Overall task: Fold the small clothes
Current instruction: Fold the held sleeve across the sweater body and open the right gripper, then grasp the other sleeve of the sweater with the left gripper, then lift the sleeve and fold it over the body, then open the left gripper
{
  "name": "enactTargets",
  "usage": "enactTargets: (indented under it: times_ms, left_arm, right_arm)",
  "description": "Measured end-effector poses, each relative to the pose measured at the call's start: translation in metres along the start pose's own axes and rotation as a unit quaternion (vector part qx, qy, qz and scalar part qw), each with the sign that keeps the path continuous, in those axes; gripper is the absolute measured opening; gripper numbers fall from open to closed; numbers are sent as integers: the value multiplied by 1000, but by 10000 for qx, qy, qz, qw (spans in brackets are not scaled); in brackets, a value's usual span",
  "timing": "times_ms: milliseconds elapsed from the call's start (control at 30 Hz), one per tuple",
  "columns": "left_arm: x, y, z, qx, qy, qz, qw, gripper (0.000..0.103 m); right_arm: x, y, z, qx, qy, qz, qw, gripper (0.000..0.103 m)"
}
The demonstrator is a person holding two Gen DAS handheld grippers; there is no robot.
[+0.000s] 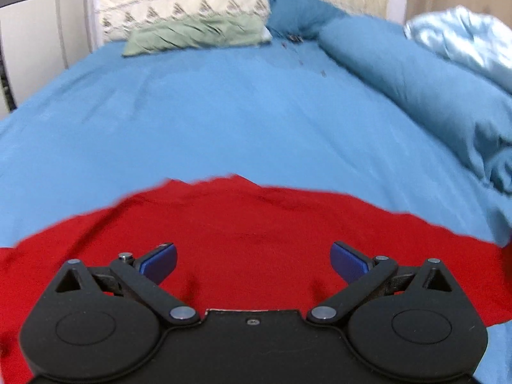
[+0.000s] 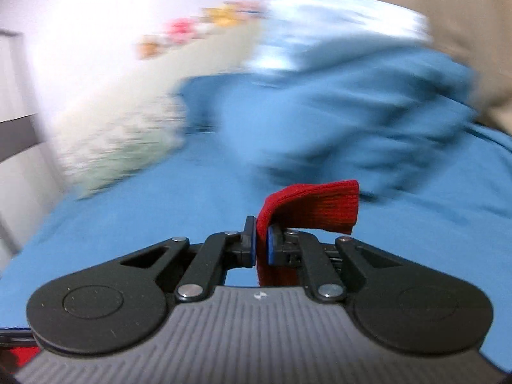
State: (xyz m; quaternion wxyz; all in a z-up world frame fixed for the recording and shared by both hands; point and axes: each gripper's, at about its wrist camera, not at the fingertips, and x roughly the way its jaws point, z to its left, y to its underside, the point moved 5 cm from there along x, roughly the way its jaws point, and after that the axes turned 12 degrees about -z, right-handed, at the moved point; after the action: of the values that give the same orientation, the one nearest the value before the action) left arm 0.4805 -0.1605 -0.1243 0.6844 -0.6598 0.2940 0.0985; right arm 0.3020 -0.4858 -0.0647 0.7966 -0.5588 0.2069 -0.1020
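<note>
- Pinching ribbed cuff of red knit garment (image 2: 315,206), right tool (image 2: 262,244) holds it lifted above blue bed sheet (image 2: 128,224).
- Left tool (image 1: 252,260) spread, hovering over garment body just ahead, empty.
- Judgement: carry cuff across slowly, keep fold edge straight.

Left hand-held gripper (image 1: 253,260) spread wide; right hand-held gripper (image 2: 262,243) clamped closed.

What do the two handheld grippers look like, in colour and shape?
The left gripper has a matte black body with two round lobes, black linkage arms joined by silver rivets, and blue finger pads. The right gripper has the same black lobes, silver rivets and blue pads, but its central housing is grey and ribbed. No cables or sleeves are visible.
</note>
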Motion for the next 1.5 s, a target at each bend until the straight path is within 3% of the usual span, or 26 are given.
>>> enactTargets:
  times_ms: [100, 200, 300, 400, 467, 500, 533, 600, 667, 767, 867, 933, 1000, 1067, 1133, 1233, 1433, 1500]
  left_arm:
    - [-22, -7, 37, -113, -163, -141, 9997, 103]
    - [-36, -2, 68, -134, -443, -214, 9987, 103]
    - [-39, 15, 99, -243, -608, -166, 9977, 103]
    - [-32, 32, 114, -334, -614, 107, 9975, 103]
    - [-28, 41, 118, -353, -568, 213, 9975, 103]
    - [-27, 45, 118, -343, -531, 231, 9977, 103]
    - [-25, 45, 117, -334, -483, 234, 9980, 103]
    - [-25, 47, 110, -303, -332, 204, 9988, 103]
    - [-25, 44, 101, -265, -135, 149, 9994, 103]
    - [-29, 38, 74, -136, 258, 49, 9996, 103]
    - [-26, 33, 36, 325, 495, -120, 9982, 103]
    - [-19, 35, 12, 700, 475, -236, 9961, 90]
    - [-3, 39, -8, 959, 484, -170, 9941, 85]
    - [15, 44, -14, 1035, 410, -98, 9937, 72]
    - [30, 49, -8, 1016, 282, 25, 9944, 33]
    - [28, 47, 8, 679, 421, -118, 9967, 10]
    - [-13, 50, 53, -97, 188, -586, 9981, 10]
    - [-13, 62, 70, -427, 223, -518, 9975, 20]
  right_arm:
    - [10, 9, 95, -226, -1071, 125, 9939, 22]
    - [21, 66, 187, -631, -2027, 725, 9745, 22]
    - [25, 151, 243, -1163, -2478, 1429, 9511, 22]
    - [22, 218, 262, -1675, -2580, 1890, 9326, 22]
    - [17, 237, 263, -1819, -2574, 1910, 9296, 25]
    - [14, 238, 263, -1840, -2570, 1825, 9310, 33]
    - [13, 236, 262, -1855, -2590, 1825, 9302, 43]
    - [9, 227, 258, -1906, -2643, 1829, 9276, 90]
    - [0, 217, 247, -2136, -2535, 1545, 9307, 102]
    - [-13, 203, 225, -2383, -2355, 1508, 9301, 102]
    - [-22, 186, 191, -2366, -2058, 1575, 9364, 102]
    - [-26, 177, 167, -2301, -1872, 1618, 9412, 102]
    - [-31, 169, 146, -2253, -1702, 1650, 9450, 102]
    - [-33, 162, 129, -2222, -1620, 1651, 9472, 102]
    - [-38, 157, 111, -2180, -1524, 1672, 9494, 102]
    - [-40, 152, 93, -2008, -1418, 1665, 9549, 102]
    - [-50, 145, 63, -1489, -1149, 1582, 9693, 102]
    - [-51, 149, 56, -1416, -1050, 1674, 9700, 102]
